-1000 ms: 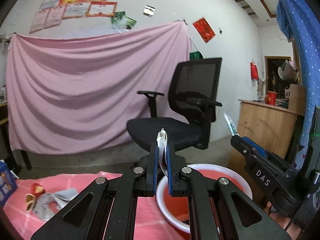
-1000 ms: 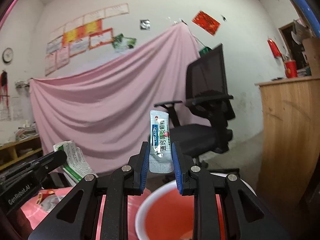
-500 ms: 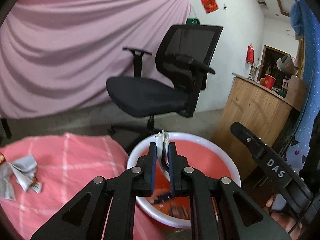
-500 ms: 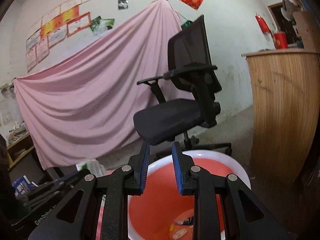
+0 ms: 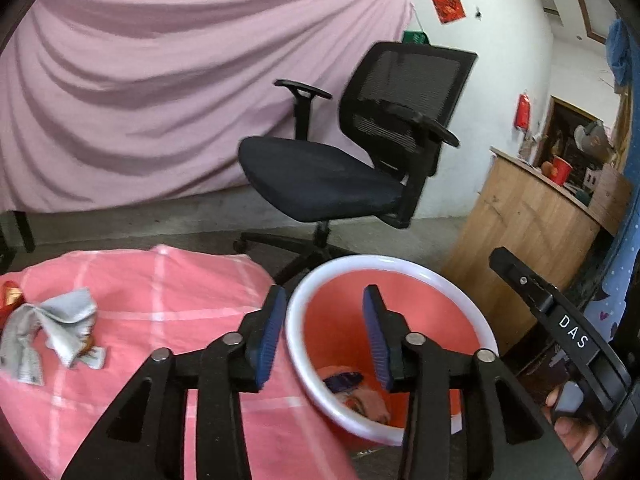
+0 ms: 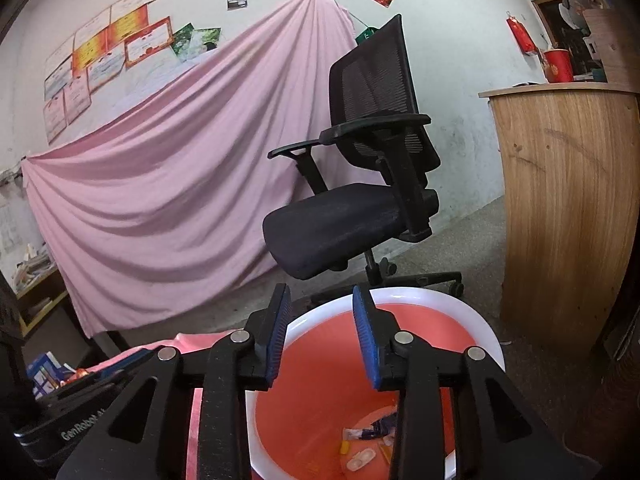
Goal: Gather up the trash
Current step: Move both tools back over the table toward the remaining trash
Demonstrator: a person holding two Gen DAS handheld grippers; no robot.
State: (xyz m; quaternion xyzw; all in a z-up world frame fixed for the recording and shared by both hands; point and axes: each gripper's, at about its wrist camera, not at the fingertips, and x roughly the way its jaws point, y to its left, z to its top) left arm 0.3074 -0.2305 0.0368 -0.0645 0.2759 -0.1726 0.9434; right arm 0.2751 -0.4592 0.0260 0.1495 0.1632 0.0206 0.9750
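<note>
Fingers of left gripper and right gripper empty, jaws opening — both over bin; crumpled wrapper on pink cloth.

The left gripper, jaws opening and empty, hangs over the red bin beside crumpled wrappers.

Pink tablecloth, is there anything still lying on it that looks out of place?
Yes. A crumpled grey wrapper lies loose on the pink tablecloth at its left, with a small red scrap beside it. Both are litter outside the red bin, which already holds other trash.
</note>
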